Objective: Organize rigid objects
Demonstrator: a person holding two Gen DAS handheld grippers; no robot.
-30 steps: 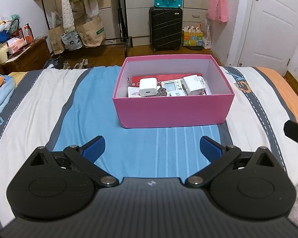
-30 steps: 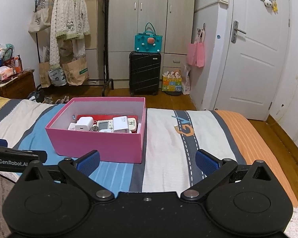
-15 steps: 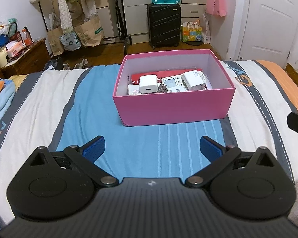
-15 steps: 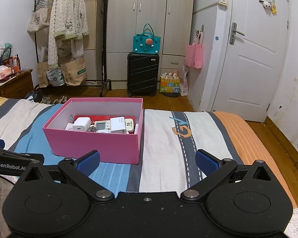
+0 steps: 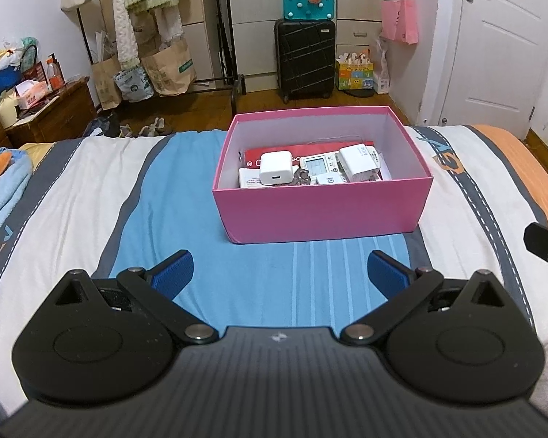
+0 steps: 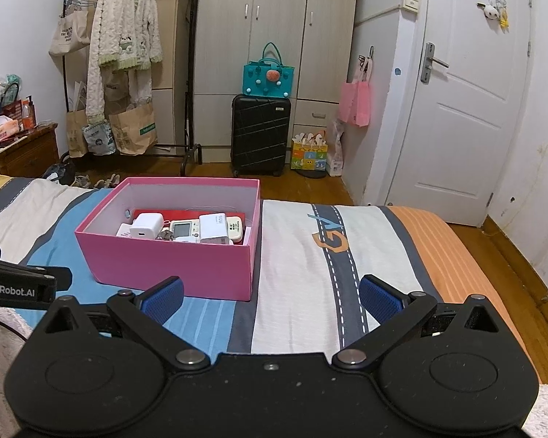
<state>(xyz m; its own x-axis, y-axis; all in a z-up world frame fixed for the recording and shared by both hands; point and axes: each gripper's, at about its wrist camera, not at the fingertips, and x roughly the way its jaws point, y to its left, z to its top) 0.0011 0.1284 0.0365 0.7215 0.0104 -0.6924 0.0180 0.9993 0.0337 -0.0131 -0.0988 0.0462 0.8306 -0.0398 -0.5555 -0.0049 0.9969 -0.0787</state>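
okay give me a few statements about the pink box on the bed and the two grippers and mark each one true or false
1. The pink box sits on the bed with no lid on it. True.
2. The left gripper is shut on a white charger. False: its jaws stand wide apart, holding nothing, and the white charger lies inside the box.
3. The right gripper is open and empty. True.
4. The box is empty. False: it holds several small white devices on something red.
5. A black suitcase stands on the floor beyond the bed. True.
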